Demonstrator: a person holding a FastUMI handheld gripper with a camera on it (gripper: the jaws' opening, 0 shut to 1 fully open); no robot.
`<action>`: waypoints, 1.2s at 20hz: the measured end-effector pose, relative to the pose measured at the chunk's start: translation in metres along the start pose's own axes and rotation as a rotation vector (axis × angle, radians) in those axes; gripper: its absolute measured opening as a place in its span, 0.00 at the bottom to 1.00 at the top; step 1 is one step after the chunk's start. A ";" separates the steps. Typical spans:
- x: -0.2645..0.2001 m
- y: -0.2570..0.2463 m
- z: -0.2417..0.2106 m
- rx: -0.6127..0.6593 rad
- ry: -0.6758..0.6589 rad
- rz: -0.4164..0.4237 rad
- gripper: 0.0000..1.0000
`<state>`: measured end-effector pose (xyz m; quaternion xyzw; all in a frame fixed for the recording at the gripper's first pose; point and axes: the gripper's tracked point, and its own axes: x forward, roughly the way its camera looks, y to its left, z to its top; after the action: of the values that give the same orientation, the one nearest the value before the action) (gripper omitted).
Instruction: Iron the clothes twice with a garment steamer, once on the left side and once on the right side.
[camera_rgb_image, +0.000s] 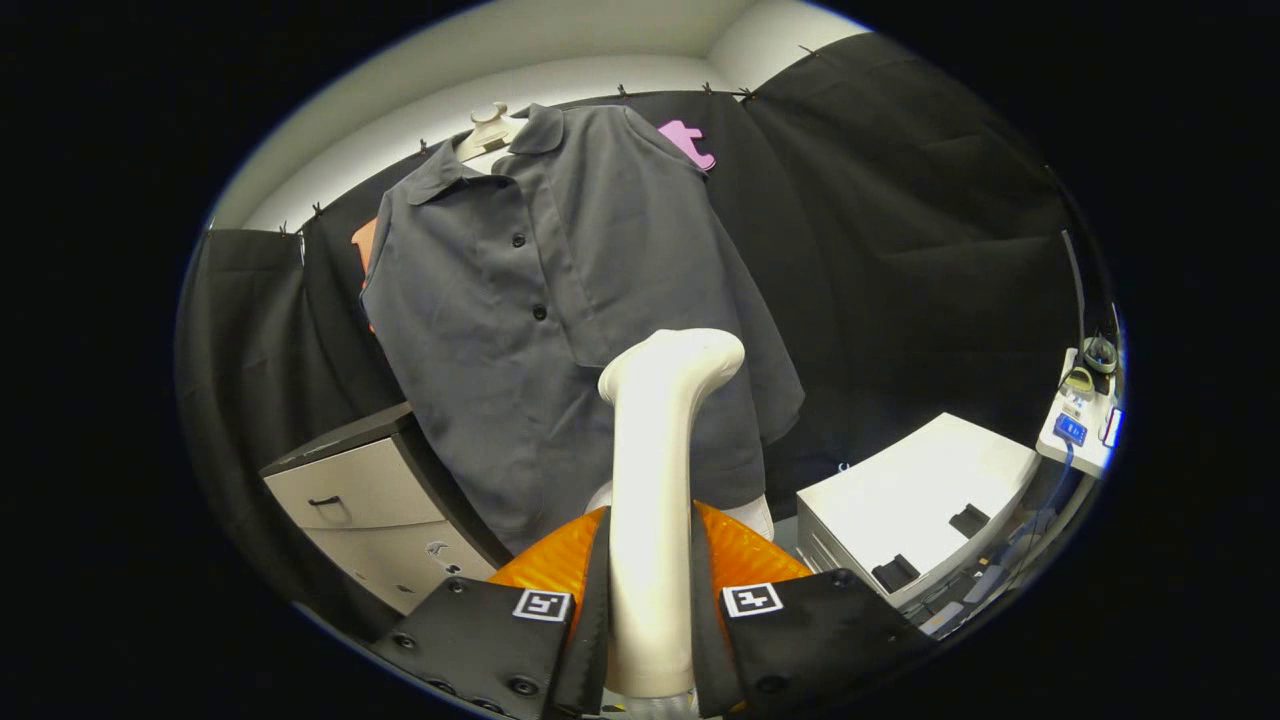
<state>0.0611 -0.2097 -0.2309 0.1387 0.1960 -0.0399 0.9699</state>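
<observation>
The gripper (650, 600), low in the centre of the frame, pinched the white garment steamer (655, 480) between both fingers, its head rising just before the lower right front of the grey shirt (540, 300) hanging above.

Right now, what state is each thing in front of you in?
Gripper: shut on the steamer handle, a finger on each side.
Steamer: held upright, head just in front of the shirt's lower right part.
Shirt: hanging on a hanger, buttoned.
Cabinet: drawers closed.
</observation>
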 end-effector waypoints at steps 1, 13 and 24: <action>-0.004 0.004 0.001 -0.005 -0.003 0.005 0.41; -0.072 0.078 0.029 -0.163 -0.123 0.052 0.41; -0.110 0.153 0.079 -0.171 -0.228 0.171 0.41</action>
<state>0.0088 -0.0833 -0.0794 0.0664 0.0749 0.0439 0.9940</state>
